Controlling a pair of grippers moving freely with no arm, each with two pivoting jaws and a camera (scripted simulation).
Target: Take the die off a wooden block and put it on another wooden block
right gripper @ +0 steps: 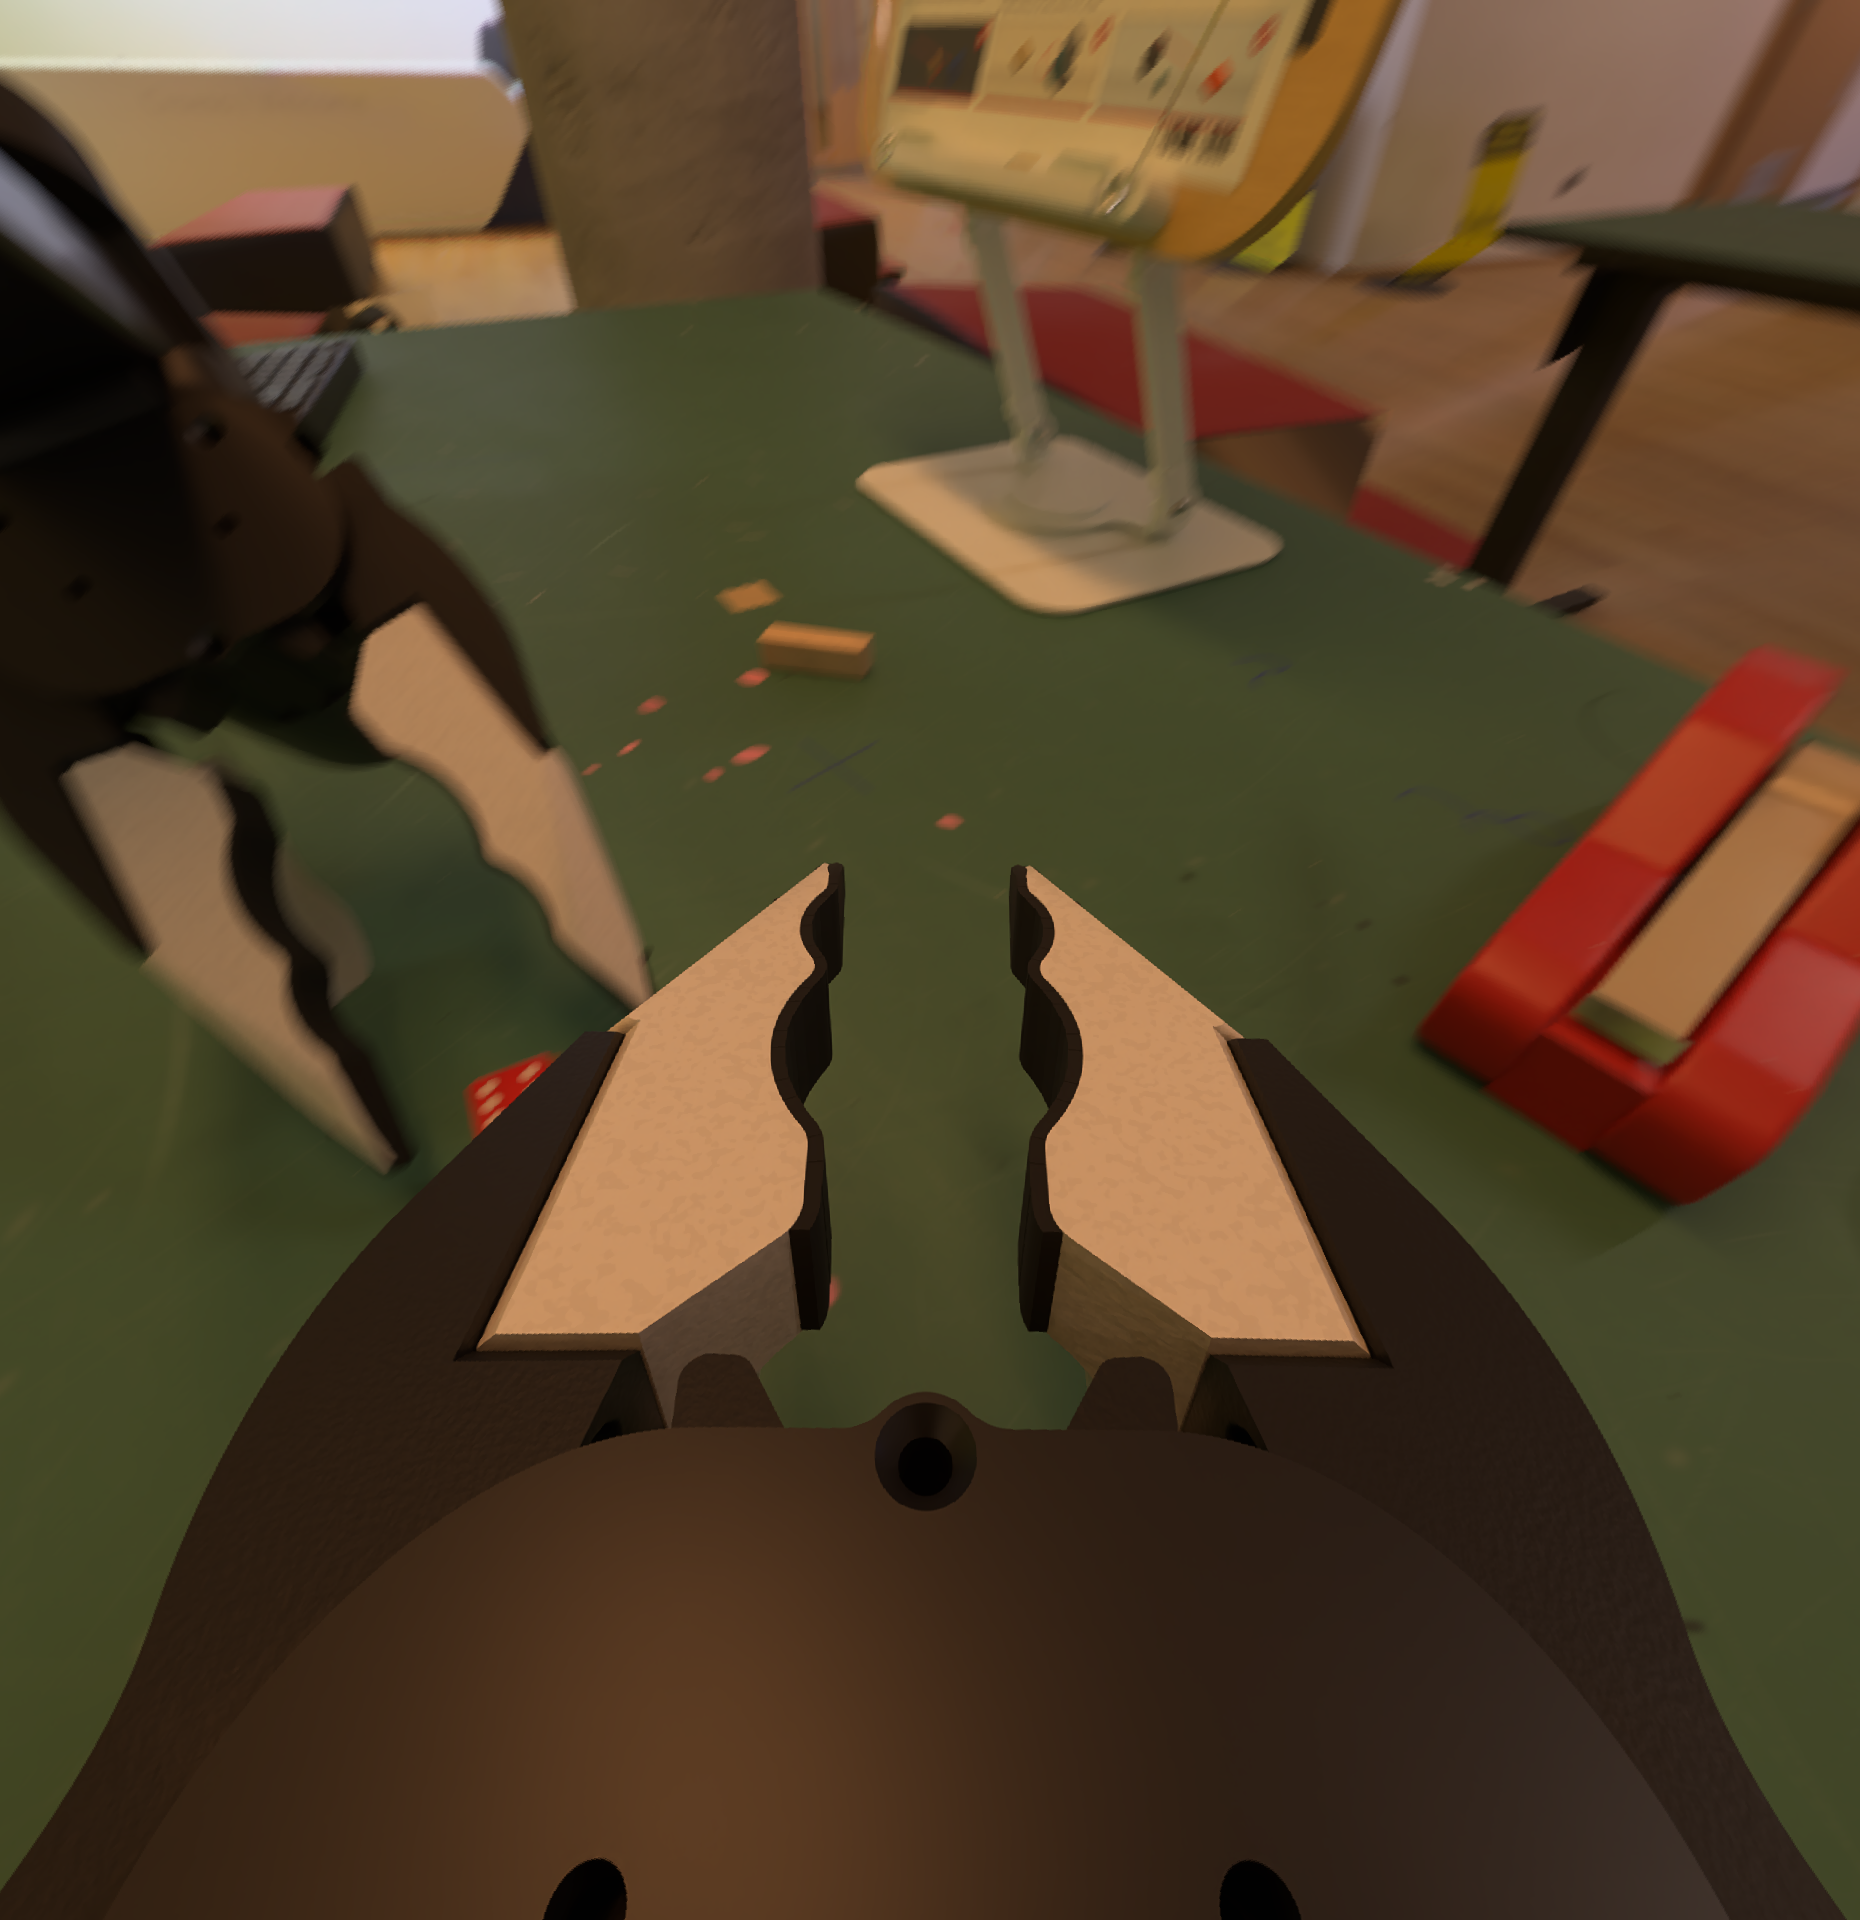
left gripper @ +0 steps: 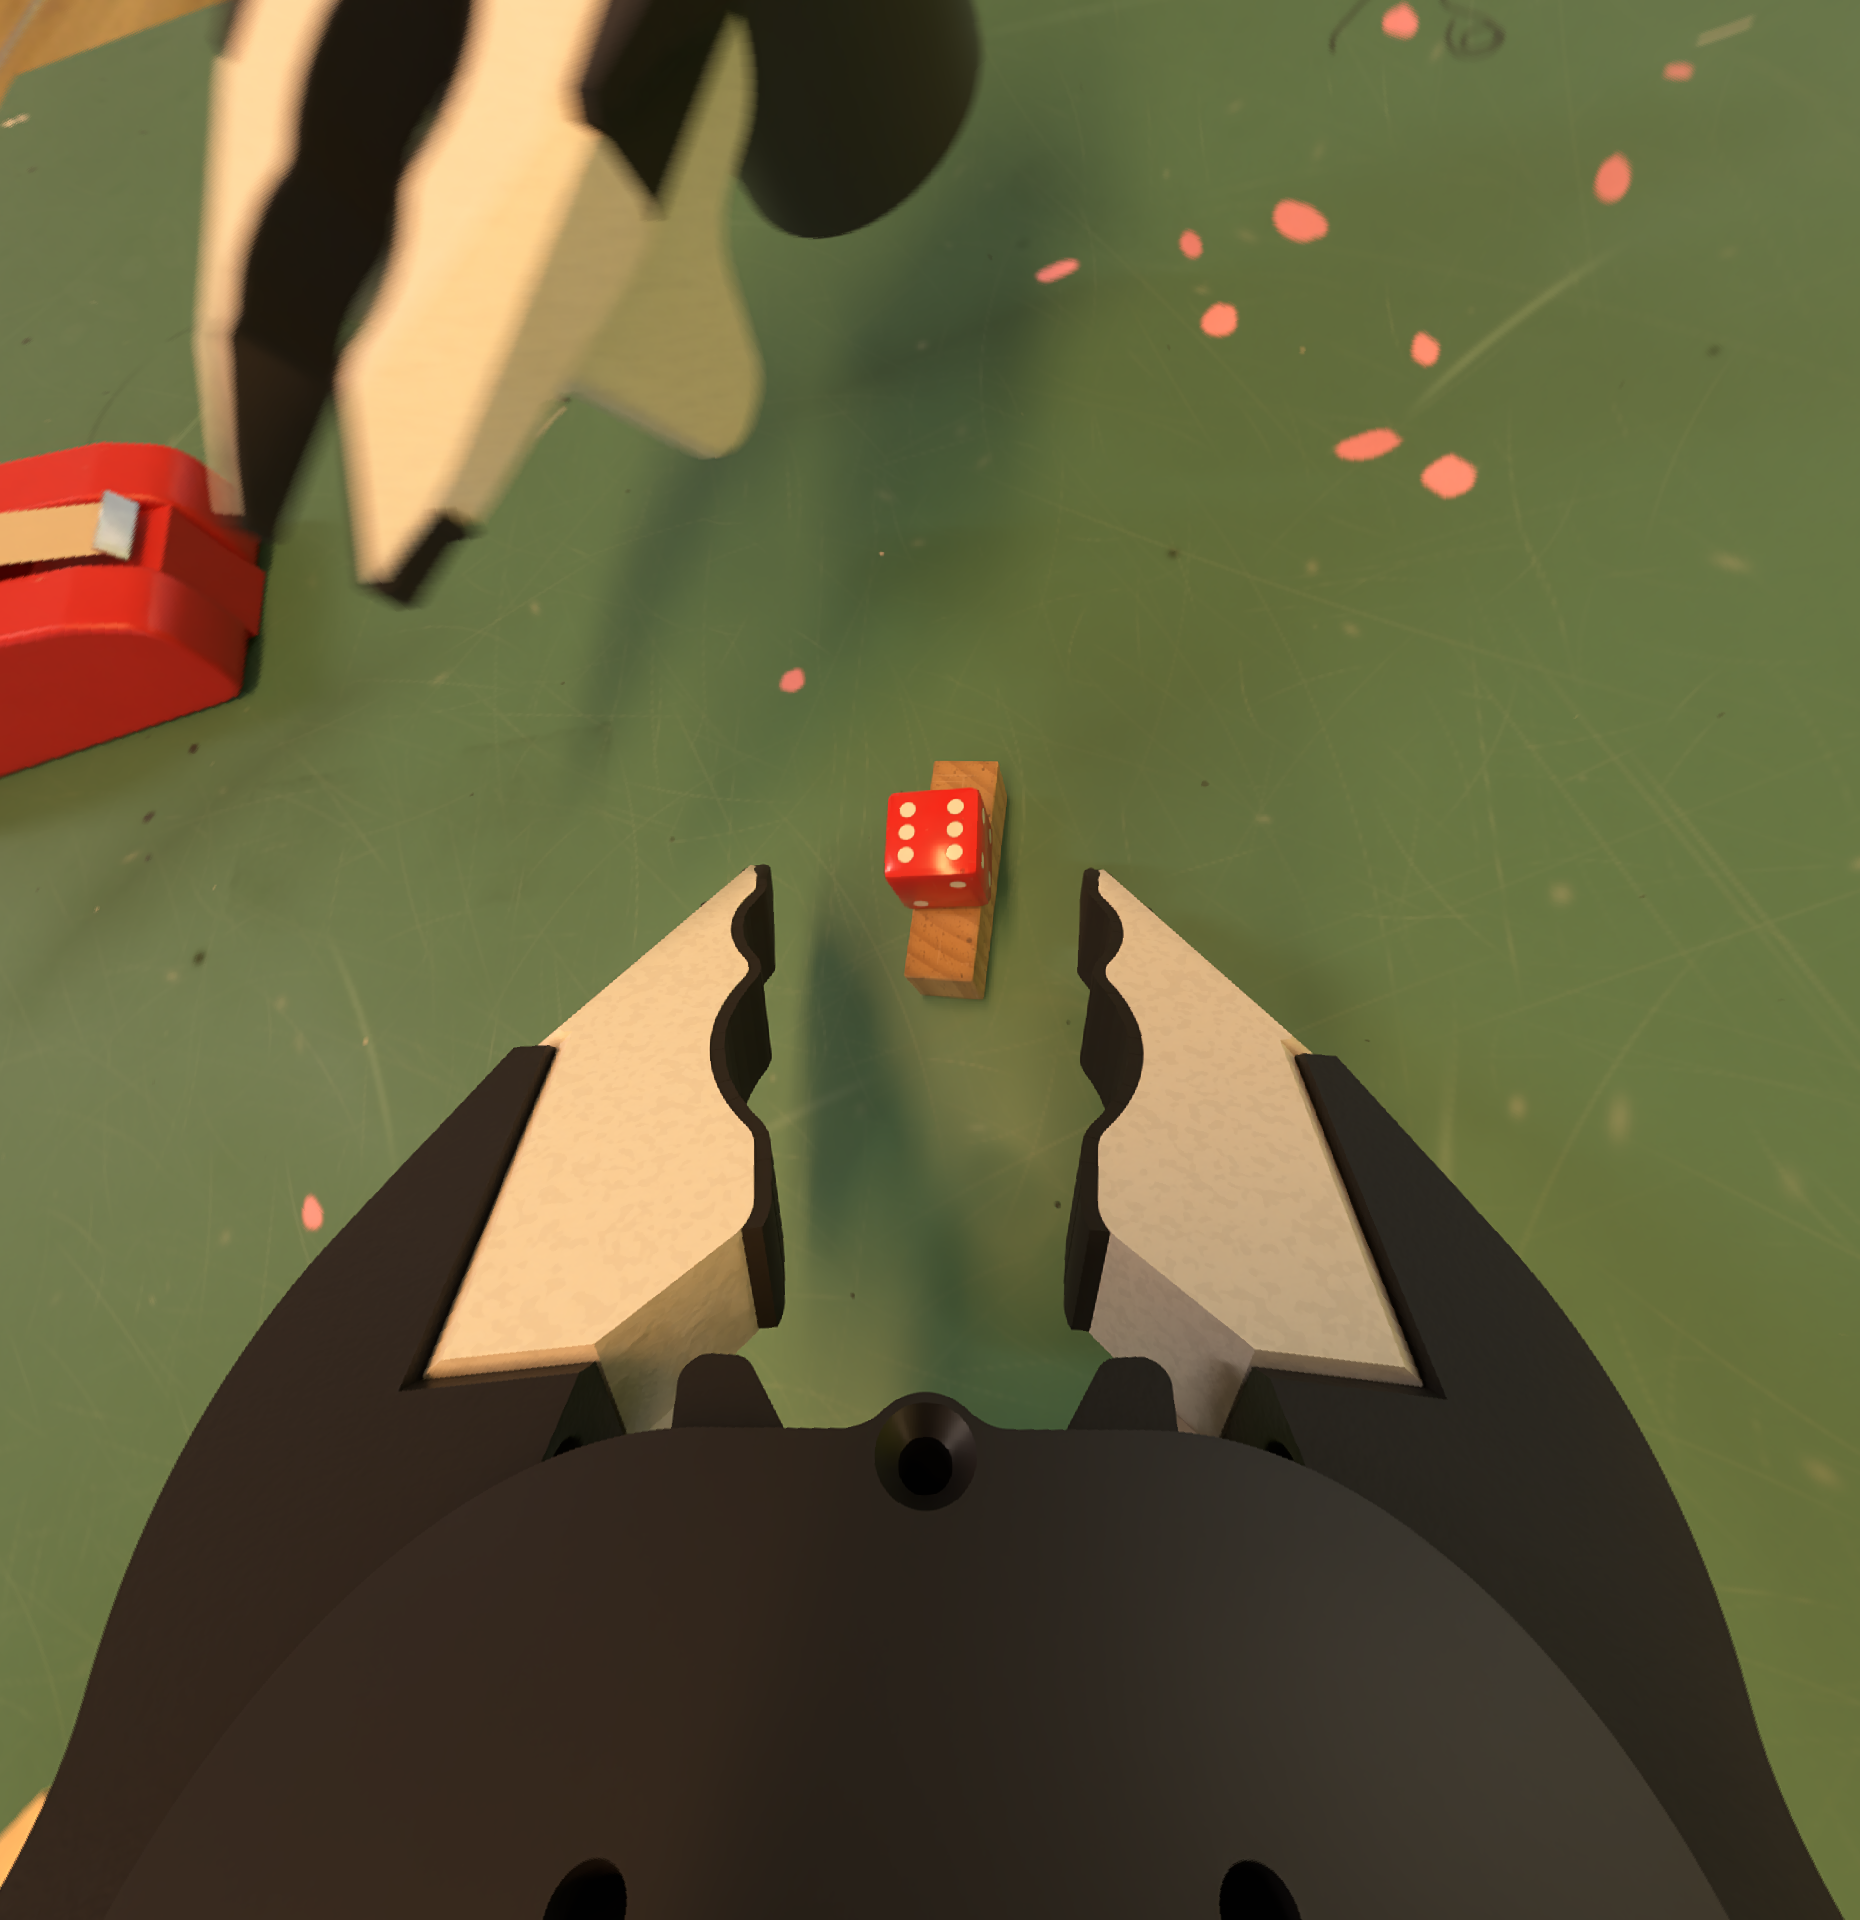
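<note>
A red die [left gripper: 936,847] with white pips sits on a small wooden block [left gripper: 952,951] on the green table. My left gripper [left gripper: 926,878] is open, with the die just ahead of and between its fingertips. In the right wrist view the left gripper [right gripper: 510,1070] hangs over the die [right gripper: 500,1091], which is partly hidden behind my right finger. My right gripper [right gripper: 926,878] is open and empty. It also shows in the left wrist view [left gripper: 334,551], at the upper left. A second wooden block [right gripper: 814,649] lies farther off on the table.
A red tape dispenser [left gripper: 95,603] lies beside the right gripper and also shows in the right wrist view [right gripper: 1684,935]. A board on a white stand [right gripper: 1071,520] is at the table's far side. A flat wooden piece [right gripper: 747,596] lies near the second block. Pink spots mark the table.
</note>
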